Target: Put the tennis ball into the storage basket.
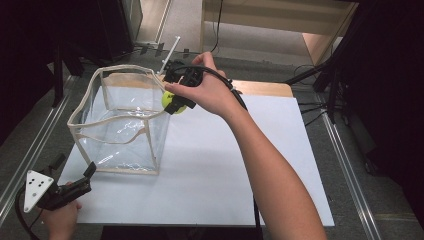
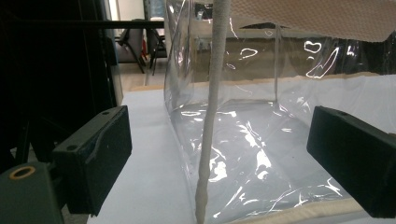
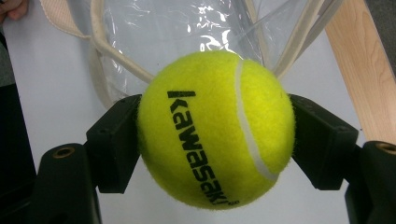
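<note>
My left tongs (image 1: pixel 89 172) sit nearest me at the front corner of the clear bag (image 1: pixel 120 125), jaws spread wide with the bag's cream corner seam (image 2: pixel 210 116) standing between them, untouched. Farther out, my right tongs (image 1: pixel 175 102) are clenched on the yellow tennis ball (image 3: pixel 217 128), held above the white table (image 1: pixel 210 165) right at the bag's far right rim.

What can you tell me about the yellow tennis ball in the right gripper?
The yellow felt tennis ball has a white curved seam and black "kawasaki" lettering. The right gripper clamps it between both black jaws, one on each side. It is held off the white table, at the rim of the clear plastic bag.
</note>
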### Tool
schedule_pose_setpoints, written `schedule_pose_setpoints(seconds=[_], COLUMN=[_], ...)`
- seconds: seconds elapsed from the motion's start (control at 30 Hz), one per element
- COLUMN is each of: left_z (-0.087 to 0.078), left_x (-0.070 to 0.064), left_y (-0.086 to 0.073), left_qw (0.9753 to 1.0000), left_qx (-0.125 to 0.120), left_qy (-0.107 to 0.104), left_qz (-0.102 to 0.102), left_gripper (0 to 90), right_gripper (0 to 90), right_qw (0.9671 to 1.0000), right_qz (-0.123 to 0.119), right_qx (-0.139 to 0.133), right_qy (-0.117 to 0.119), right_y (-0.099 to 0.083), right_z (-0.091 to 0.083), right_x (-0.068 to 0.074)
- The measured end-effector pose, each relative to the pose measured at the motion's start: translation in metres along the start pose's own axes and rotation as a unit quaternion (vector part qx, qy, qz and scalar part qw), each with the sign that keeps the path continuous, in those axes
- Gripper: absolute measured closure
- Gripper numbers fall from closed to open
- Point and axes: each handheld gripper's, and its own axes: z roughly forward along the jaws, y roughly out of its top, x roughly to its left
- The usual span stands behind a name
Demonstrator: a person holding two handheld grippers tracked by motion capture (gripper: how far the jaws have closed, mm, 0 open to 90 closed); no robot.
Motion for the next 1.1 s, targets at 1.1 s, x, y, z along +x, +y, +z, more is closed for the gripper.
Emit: schedule_pose_setpoints(seconds=[1.1], left_z=[-0.001], left_x=[0.002], left_y=[0.0], left_qw=[1.0], left_qx=[-0.001], left_qy=[-0.001], left_qz=[-0.004], left_gripper=[6.9], right_gripper=[23.5], right_qw=[0.9998], right_qz=[-0.018], right_qx=[0.003], right_qy=[0.0], right_y=[0.037], right_z=[0.008], right_x=[0.0])
